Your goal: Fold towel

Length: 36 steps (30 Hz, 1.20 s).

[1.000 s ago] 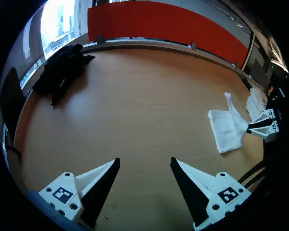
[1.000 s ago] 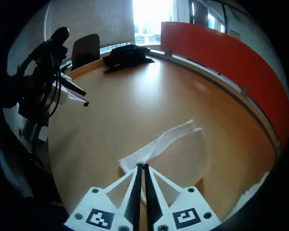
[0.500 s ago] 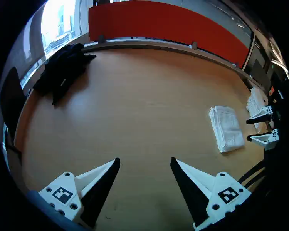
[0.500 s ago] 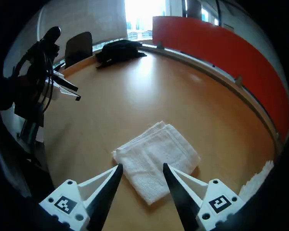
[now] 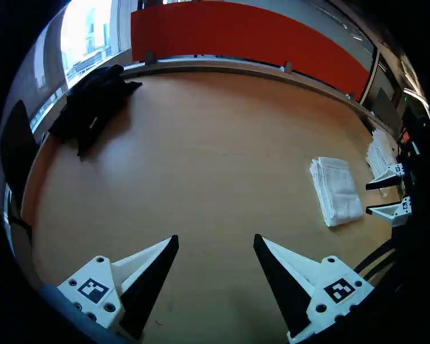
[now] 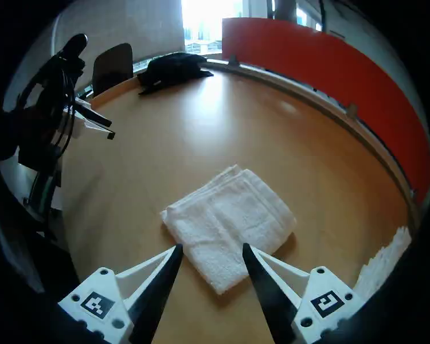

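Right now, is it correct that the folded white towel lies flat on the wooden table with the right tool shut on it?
Not quite: the right gripper view shows the right tool open, fingers apart, gripping nothing. The folded white towel does lie flat on the wooden table.

Daylight floods in from the window (image 5: 88, 35), blown out to white in both views. It lays a pale sheen across the far end of the wooden surface (image 6: 226, 109). The towel (image 6: 229, 221) throws a thin, soft shadow. The red partition (image 5: 243, 34) bows with fisheye distortion; the edges are dim, the middle sharp.
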### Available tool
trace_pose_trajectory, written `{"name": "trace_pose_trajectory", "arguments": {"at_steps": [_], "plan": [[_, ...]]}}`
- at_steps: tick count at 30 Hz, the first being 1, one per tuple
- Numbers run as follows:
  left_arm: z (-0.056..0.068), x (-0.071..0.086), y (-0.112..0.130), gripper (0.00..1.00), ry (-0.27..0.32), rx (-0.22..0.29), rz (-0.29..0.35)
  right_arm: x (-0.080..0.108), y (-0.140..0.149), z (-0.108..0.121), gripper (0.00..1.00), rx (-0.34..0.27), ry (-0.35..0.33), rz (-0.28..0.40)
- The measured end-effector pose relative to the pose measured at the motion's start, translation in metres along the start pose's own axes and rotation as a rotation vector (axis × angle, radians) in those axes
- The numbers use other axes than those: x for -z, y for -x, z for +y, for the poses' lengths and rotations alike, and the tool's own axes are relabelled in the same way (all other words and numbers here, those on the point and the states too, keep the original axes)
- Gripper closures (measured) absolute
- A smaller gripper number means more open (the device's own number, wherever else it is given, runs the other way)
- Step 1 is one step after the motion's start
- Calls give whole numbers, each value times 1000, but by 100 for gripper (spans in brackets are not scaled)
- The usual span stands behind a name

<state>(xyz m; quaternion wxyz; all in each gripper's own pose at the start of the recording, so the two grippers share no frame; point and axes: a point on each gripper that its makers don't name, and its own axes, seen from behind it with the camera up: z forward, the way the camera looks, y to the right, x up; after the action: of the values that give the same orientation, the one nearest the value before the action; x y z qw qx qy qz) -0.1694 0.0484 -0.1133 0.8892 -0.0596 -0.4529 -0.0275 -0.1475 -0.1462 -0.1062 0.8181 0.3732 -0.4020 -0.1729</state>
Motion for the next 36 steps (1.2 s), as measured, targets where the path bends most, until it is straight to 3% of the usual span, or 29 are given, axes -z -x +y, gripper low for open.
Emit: {"name": "trace_pose_trajectory", "arguments": {"at_steps": [17, 21, 36], "plan": [[1, 0, 0, 3, 1, 1, -1, -7, 60, 4, 21, -34, 15, -109], [1, -1, 0, 3, 1, 0, -1, -8, 66, 6, 25, -42, 19, -119], [3, -1, -1, 3, 5, 0, 1, -7, 75, 7, 66, -53, 29, -134]]}}
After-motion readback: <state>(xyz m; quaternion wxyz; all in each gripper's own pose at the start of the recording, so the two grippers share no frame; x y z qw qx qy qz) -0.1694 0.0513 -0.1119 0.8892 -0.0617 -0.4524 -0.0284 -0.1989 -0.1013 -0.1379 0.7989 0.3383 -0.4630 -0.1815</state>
